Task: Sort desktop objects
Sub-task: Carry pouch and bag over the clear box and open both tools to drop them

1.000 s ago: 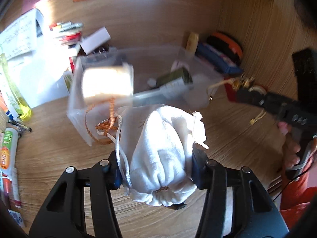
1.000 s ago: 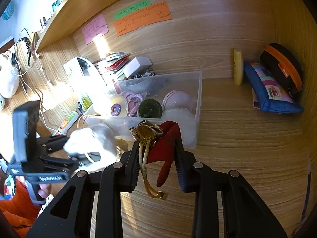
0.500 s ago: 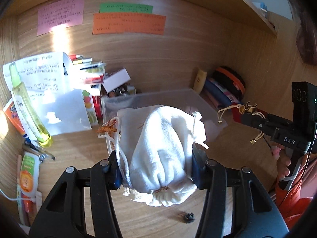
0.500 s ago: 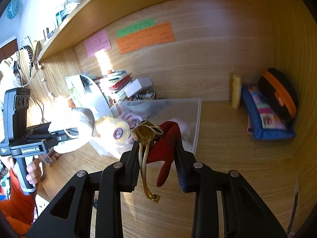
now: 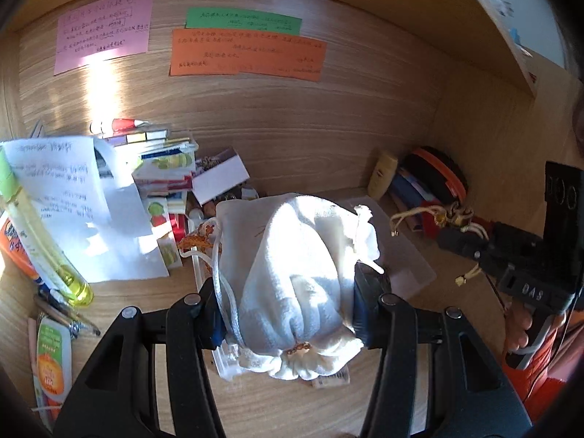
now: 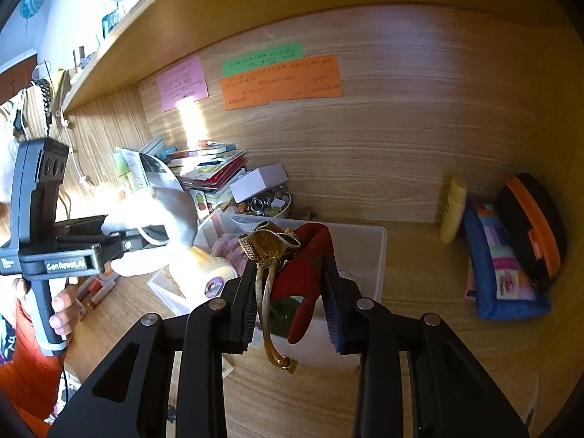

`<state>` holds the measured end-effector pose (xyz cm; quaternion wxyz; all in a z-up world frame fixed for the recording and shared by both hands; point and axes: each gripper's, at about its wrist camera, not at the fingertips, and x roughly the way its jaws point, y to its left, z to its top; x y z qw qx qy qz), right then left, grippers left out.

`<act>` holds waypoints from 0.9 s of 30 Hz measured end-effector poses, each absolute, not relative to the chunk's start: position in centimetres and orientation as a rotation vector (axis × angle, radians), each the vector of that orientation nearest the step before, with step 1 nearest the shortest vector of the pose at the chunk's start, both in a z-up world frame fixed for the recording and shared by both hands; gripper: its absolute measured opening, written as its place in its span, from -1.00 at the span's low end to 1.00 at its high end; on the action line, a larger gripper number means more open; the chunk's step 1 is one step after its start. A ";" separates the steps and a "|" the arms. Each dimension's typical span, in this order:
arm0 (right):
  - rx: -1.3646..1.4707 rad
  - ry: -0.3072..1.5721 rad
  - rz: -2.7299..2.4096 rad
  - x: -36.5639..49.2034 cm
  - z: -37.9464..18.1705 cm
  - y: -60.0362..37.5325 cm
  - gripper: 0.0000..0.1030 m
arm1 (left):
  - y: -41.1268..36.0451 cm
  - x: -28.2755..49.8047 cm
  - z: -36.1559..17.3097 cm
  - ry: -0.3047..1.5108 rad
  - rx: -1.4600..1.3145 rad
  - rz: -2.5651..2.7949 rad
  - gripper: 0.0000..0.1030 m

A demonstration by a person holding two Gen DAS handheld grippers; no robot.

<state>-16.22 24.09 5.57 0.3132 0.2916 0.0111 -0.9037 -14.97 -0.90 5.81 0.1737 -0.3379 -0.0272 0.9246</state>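
**Two pouches held above the desk**

The left gripper (image 5: 288, 310) is clamped on a white drawstring bag (image 5: 299, 273). The bag's long axis runs away from the camera along the fingers, with its gathered end nearest the lens and its cords trailing off the left side. The right gripper (image 6: 288, 314) pinches a small red pouch (image 6: 306, 273) with a gold trim; its neck points up and away, and its gold cord hangs straight down between the jaws.

Both bags hang over a clear plastic box (image 6: 379, 252) on the wooden desk (image 6: 419, 292). Stacked books (image 5: 160, 168) and papers crowd the left, cases (image 6: 511, 255) fill the right corner, and bare desk lies between box and cases.
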 end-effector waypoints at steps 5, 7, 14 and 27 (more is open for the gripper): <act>0.792 0.044 -2.371 -17.5 5.1 22.9 -0.45 | -1.3 -17.4 5.6 -0.095 -0.987 2.631 0.01; 0.801 0.048 -2.368 -17.9 4.9 22.6 -0.45 | -1.4 -18.3 5.1 -0.100 -1.006 2.626 0.01; 0.859 0.052 -2.351 -19.3 3.7 21.7 -0.45 | -1.3 -20.5 3.0 -0.098 -1.082 2.611 0.01; 0.995 0.045 -2.306 -21.4 0.3 19.3 -0.45 | -0.3 -21.7 0.6 -0.093 -1.095 2.595 0.08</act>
